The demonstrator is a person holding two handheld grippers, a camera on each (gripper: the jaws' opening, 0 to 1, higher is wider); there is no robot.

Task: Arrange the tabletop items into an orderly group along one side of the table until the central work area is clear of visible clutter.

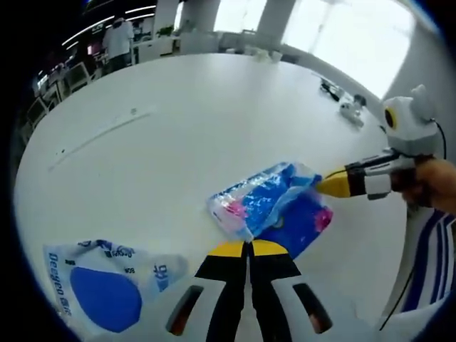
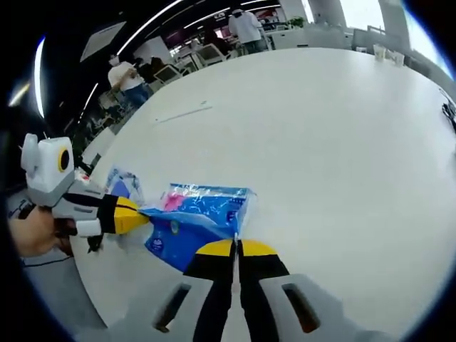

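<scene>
In the left gripper view, the left gripper [image 1: 249,249] has its yellow tips pinched together on the edge of a shiny blue and pink plastic packet [image 1: 274,205] lying on the big white round table [image 1: 178,121]. The right gripper [image 1: 322,184] comes in from the right and pinches the packet's other end. A white bag with a blue oval [image 1: 100,288] lies near the table edge.

In the right gripper view, the right gripper [image 2: 236,247] is closed on the packet [image 2: 196,214]. The left gripper [image 2: 142,213] grips its far end.
</scene>
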